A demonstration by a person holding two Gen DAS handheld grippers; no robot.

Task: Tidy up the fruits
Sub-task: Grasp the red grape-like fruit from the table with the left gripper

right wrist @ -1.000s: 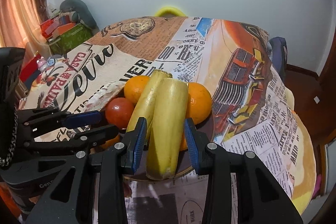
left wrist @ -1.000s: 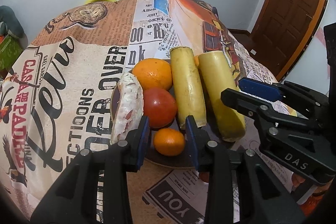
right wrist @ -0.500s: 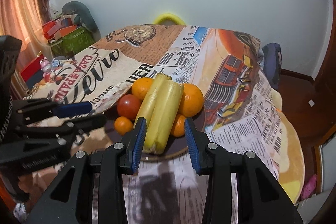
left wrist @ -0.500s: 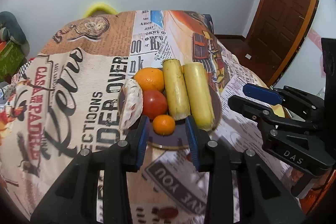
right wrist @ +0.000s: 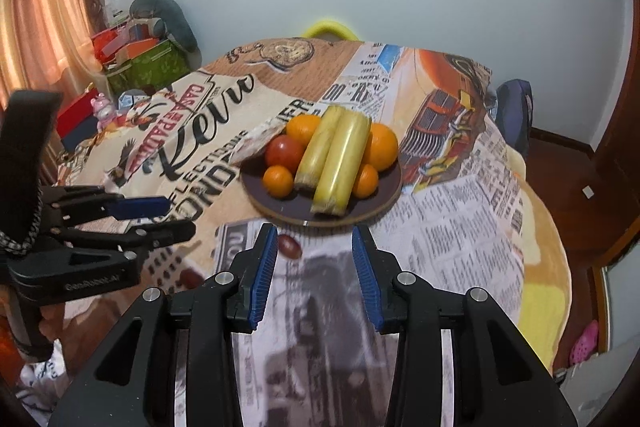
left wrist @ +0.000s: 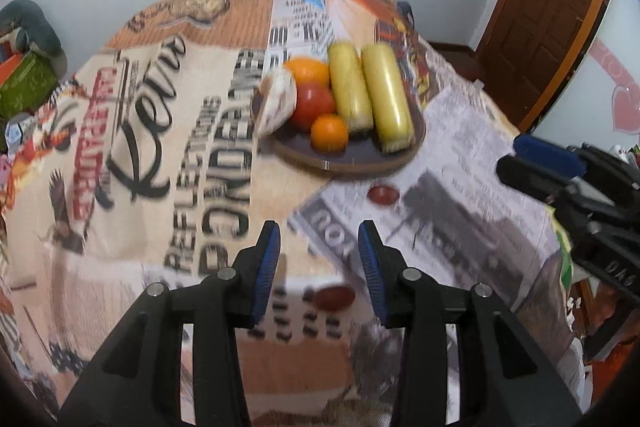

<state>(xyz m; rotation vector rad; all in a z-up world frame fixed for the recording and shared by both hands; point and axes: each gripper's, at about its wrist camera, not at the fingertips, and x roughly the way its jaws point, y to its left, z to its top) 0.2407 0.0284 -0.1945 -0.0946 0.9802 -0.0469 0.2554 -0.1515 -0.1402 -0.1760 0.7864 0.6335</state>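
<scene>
A dark round plate point(left wrist: 360, 159) point(right wrist: 264, 201) sits on the printed tablecloth. It holds two yellow bananas point(left wrist: 386, 99) point(right wrist: 340, 163), oranges point(left wrist: 306, 69) point(right wrist: 382, 147), small tangerines point(left wrist: 329, 132) point(right wrist: 278, 181), a red tomato point(left wrist: 312, 103) point(right wrist: 285, 153) and a wrapped whitish item point(left wrist: 276, 99). My left gripper point(left wrist: 319, 241) is open and empty, well short of the plate. My right gripper point(right wrist: 314, 241) is open and empty, just in front of the plate's near rim.
The round table point(right wrist: 460, 227) drops away at its right and near edges. Boxes and soft toys point(right wrist: 136, 59) stand left of it, a wooden door point(left wrist: 548, 7) to the right, a yellow chair back point(right wrist: 328, 27) behind. Each gripper shows in the other's view point(left wrist: 576, 195) point(right wrist: 100, 227).
Both grippers have pulled back from the plate and risen, so the fruit looks smaller and farther. Both stay open and empty. The fruit has not moved.
</scene>
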